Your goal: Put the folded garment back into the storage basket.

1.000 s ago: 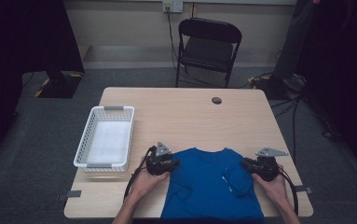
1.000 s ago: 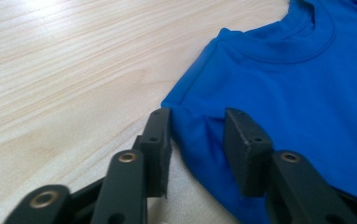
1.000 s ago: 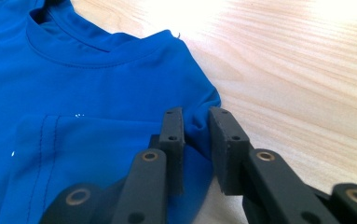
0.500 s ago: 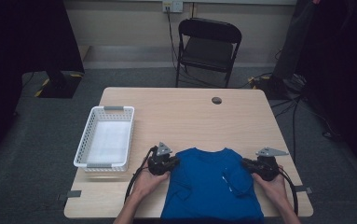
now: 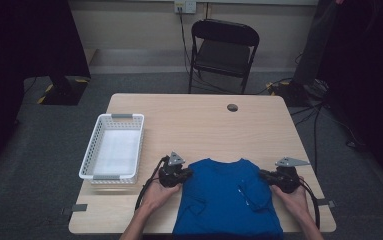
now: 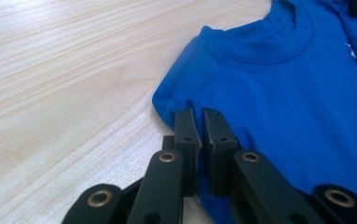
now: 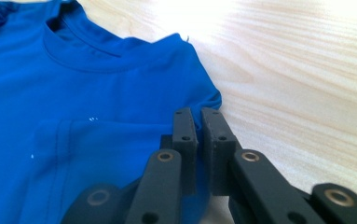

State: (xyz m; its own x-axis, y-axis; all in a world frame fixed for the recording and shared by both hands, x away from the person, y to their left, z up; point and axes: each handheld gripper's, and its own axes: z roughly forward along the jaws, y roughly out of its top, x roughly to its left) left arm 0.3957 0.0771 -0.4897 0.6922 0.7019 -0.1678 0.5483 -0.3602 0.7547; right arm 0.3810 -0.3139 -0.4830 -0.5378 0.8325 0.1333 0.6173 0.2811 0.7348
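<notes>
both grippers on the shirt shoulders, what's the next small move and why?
Probably lift both together. The left gripper and right gripper are each shut on a shoulder edge of the blue T-shirt, which lies flat on the table; the sleeves are already folded in.

a: the t-shirt (image 6: 278, 93) is blue cloth, a soft matt knit, with a ribbed collar and stitched seams.

b: and the surface (image 6: 64, 84)?

a: pale wood grain, smooth with a slight sheen. the left gripper (image 6: 199, 116) is black matt plastic with brass-coloured rivets, the right gripper (image 7: 198, 114) too.

b: the basket (image 5: 91, 150)?

a: white perforated plastic.
</notes>
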